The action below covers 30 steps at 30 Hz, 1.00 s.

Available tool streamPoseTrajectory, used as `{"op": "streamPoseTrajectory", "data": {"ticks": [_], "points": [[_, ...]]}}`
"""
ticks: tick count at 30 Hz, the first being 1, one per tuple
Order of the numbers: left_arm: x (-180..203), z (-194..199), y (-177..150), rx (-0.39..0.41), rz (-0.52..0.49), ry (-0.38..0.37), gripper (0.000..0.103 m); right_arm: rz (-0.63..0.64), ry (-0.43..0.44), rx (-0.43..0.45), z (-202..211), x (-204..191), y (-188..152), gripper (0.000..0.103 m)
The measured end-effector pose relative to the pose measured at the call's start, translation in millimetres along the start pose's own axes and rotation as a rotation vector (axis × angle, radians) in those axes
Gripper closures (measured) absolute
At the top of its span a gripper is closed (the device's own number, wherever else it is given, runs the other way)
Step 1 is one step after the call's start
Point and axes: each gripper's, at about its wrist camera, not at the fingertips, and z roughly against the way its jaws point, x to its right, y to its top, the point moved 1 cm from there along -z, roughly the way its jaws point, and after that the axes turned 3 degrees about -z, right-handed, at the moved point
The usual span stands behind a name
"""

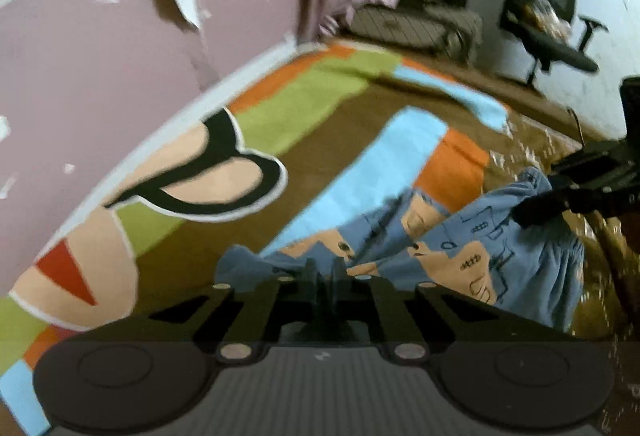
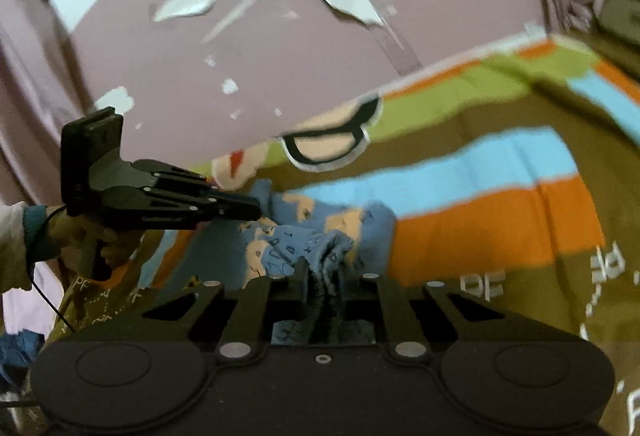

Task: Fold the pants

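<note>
Pants point(image 1: 472, 252), soft, light and floppy, lie crumpled mid-bed on the striped bedsheet point(image 1: 404, 156), each hand-held gripper, left point(image 1: 325, 265) and right point(image 2: 322, 268), clenched on a bunched edge, likely the waistband.

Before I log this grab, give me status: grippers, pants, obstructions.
Left gripper shut on pants. Right gripper shut on same pants, bunched. Pants crumpled on patterned bedsheet, unfolded. Nothing in the way.
</note>
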Motion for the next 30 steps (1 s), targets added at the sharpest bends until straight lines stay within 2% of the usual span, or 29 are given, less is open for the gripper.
{"op": "streamPoseTrajectory", "data": {"ticks": [3,6,7,8,9,10,11,12,14,15,18,20,23,25,27,28,30], "points": [[-2.4,15.4,-1.1,0.044,0.021,0.031,0.097,0.05,0.009,0.055,1.6,-6.1,5.5,0.089],[-1.1,14.4,-7.1,0.035,0.008,0.063,0.095,0.144,-0.052,0.027,-11.5,-7.3,3.0,0.089],[-0.8,11.4,-9.2,0.019,0.017,0.101,0.086,0.168,-0.083,0.013,-17.3,-5.2,0.5,0.089],[0.1,9.0,-11.1,0.005,0.034,0.108,0.073,0.175,-0.107,-0.006,-23.2,-0.7,-1.8,0.087],[1.6,10.8,-12.1,0.007,0.063,0.12,0.064,0.17,-0.126,-0.026,-27.1,4.1,-4.1,0.082],[4.2,16.0,-13.6,0.021,0.096,0.129,0.049,0.156,-0.144,-0.039,-27.7,8.1,-5.1,0.078],[8.0,23.8,-15.6,0.046,0.121,0.121,0.042,0.14,-0.15,-0.04,-25.4,10.3,-5.7,0.069],[12.1,30.1,-17.4,0.059,0.124,0.108,0.041,0.126,-0.145,-0.037,-20.0,12.7,-6.5,0.058],[25.0,41.6,-21.5,0.052,0.1,0.109,0.041,0.117,-0.144,-0.052,-9.2,15.4,-4.8,0.043],[32.2,46.7,-24.5,0.05,0.086,0.111,0.041,0.122,-0.147,-0.065,-5.3,15.4,-3.4,0.04],[56.0,57.4,-34.7,0.016,0.042,0.091,0.041,0.195,-0.144,-0.12,5.5,4.3,4.6,0.041],[70.8,57.9,-42.4,-0.043,0.022,0.095,0.041,0.254,-0.157,-0.148,6.4,-9.6,9.5,0.039],[83.4,54.1,-58.0,-0.123,0.031,0.122,0.04,0.19,-0.187,-0.232,-10.4,-17.4,17.9,0.038],[82.2,51.1,-69.3,-0.158,0.084,0.142,0.037,0.197,-0.212,-0.313,-21.9,-22.3,12.9,0.038],[74.8,47.7,-80.2,-0.188,0.177,0.142,0.034,0.319,-0.242,-0.372,-27.9,-28.9,-0.5,0.038],[70.5,46.3,-84.0,-0.2,0.217,0.136,0.031,0.383,-0.258,-0.382,-27.9,-30.7,-7.4,0.035],[63.0,46.3,-90.4,-0.198,0.282,0.119,0.029,0.379,-0.264,-0.378,-26.1,-28.3,-9.8,0.03]]}}
